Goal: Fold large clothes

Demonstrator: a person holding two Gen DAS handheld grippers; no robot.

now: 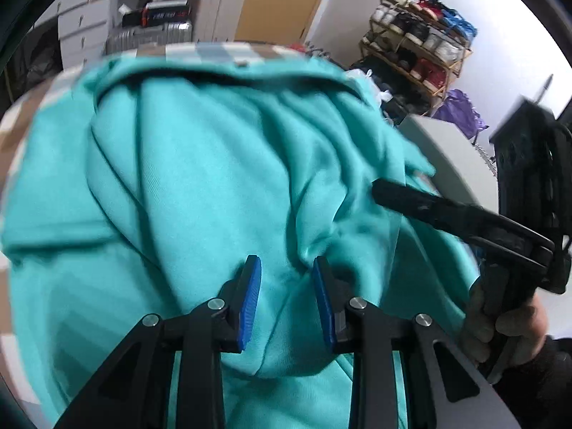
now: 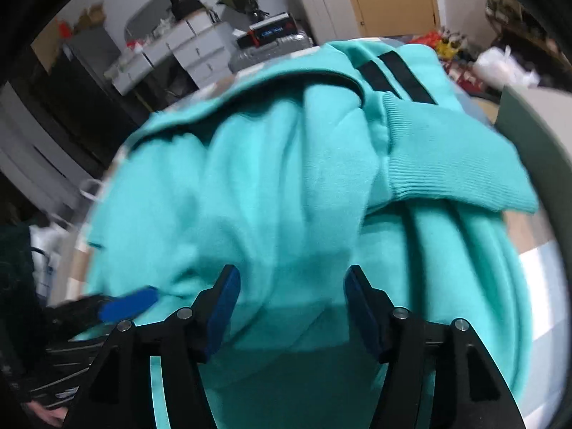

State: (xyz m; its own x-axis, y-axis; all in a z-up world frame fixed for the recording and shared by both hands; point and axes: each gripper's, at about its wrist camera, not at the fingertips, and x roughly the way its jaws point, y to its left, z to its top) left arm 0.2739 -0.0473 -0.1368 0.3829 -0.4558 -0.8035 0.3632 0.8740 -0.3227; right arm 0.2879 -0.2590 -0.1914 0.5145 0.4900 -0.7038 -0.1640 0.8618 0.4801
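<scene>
A turquoise sweatshirt point(image 1: 214, 178) lies bunched on a checked cover point(image 1: 214, 50). My left gripper point(image 1: 286, 286) is over its near edge, its blue pads close together and shut on a gathered fold that hangs in a rounded bulge below them. At the right of that view a black finger of the right gripper point(image 1: 411, 203) rests on the cloth. In the right wrist view the sweatshirt point(image 2: 286, 196) shows a ribbed cuff point(image 2: 447, 171) and two black stripes point(image 2: 393, 75). My right gripper point(image 2: 291, 296) stands open, its pads wide apart with cloth between them, not pressing it.
A person's hand point(image 1: 507, 325) holds the right gripper's handle. Behind the cover stand a shoe rack point(image 1: 414, 46), white drawers point(image 1: 82, 25), a silver suitcase point(image 1: 150, 35) and a purple bag point(image 1: 461, 107). A grey curved panel point(image 1: 447, 150) borders the cloth on the right.
</scene>
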